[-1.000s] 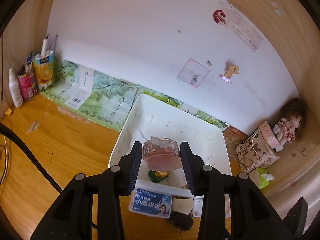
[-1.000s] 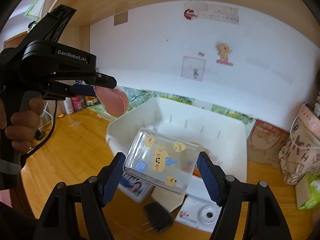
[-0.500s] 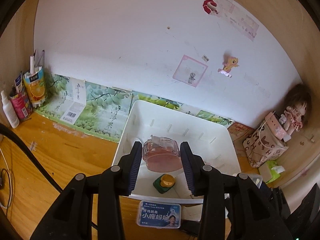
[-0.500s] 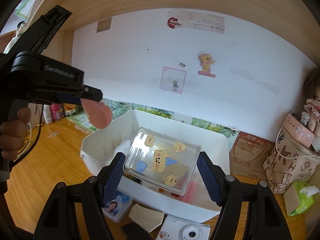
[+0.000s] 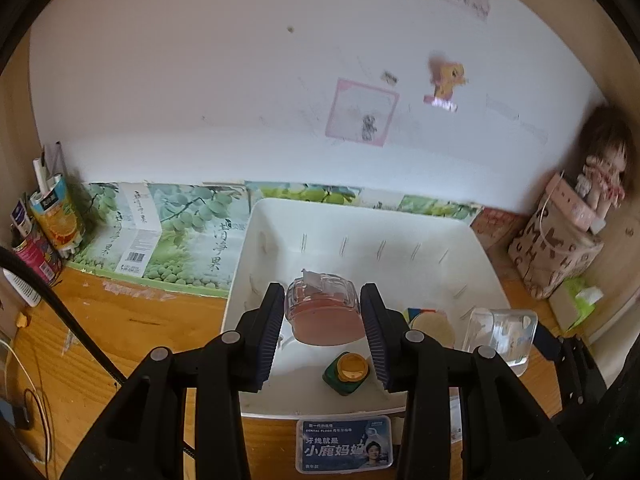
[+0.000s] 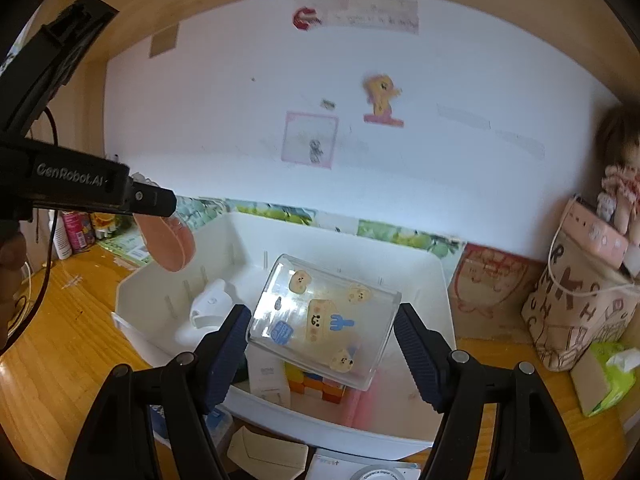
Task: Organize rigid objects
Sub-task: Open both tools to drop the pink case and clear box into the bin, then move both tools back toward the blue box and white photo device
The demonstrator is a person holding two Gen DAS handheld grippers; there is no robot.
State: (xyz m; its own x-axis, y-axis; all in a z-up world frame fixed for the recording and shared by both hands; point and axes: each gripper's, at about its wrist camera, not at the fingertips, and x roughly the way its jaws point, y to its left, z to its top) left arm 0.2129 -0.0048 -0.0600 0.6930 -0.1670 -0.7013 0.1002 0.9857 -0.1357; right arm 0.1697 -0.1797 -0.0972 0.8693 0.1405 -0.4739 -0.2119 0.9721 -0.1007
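- Over the white bin (image 5: 472, 248), at the lower centre of the left wrist view, the left hand-held gripper (image 5: 324, 324) is closed narrow on a pink round case (image 5: 326, 312).
- At the lower centre of the right wrist view, the right hand-held gripper (image 6: 322, 332) clamps a clear box with bear stickers (image 6: 324, 320), tilted, above the bin (image 6: 424, 276).
- A blue floss box (image 5: 343, 444) lies on the table (image 5: 120, 320), just in front of the bin.

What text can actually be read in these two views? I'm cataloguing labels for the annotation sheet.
"GenRobot.AI": side of the left claw, right wrist view.
"DENTAL FLOSS" and "小鹿妈妈": blue floss box before the white bin.
"清净果": green fruit carton.
Large "R", "M", "H" letters: printed tote bag.
Wall stickers, barcode print, white camera box: too blurred or small.
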